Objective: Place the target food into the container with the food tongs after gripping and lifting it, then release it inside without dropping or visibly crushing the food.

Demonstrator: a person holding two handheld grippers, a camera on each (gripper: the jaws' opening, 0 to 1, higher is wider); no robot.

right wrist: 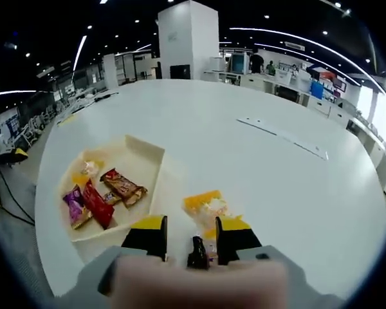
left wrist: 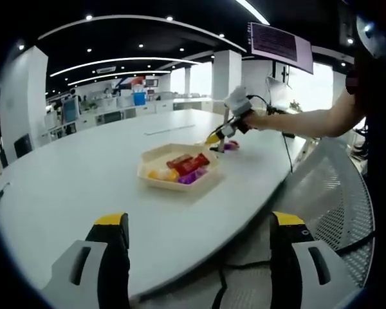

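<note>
Your right gripper (right wrist: 188, 239) hangs over a yellow-orange snack packet (right wrist: 204, 209) lying flat on the white tabletop (right wrist: 257, 167), just beside the cream tray (right wrist: 145, 149) at the packet's nine o'clock. The packet's long axis runs from roughly seven to one o'clock in the right gripper view, its near end hidden between your yellow-tipped fingers (right wrist: 148, 225). A dark tongs tip sits in the narrow gap between those fingers, which are close together; whether they pinch the packet, you cannot tell. In the tray lie a brown bar, a red packet, a purple packet and a yellow one.

In the left gripper view your left gripper (left wrist: 199, 241) rests at the tabletop's near edge, its fingers wide apart on nothing. The tray sits mid-tabletop at twelve o'clock, with your right gripper and forearm (left wrist: 302, 121) reaching in from two o'clock beyond it.

The tabletop is broad, white and curved. Around it: white columns, dark ceiling with strip and spot lights, a hanging screen (left wrist: 280, 44), distant desks.
</note>
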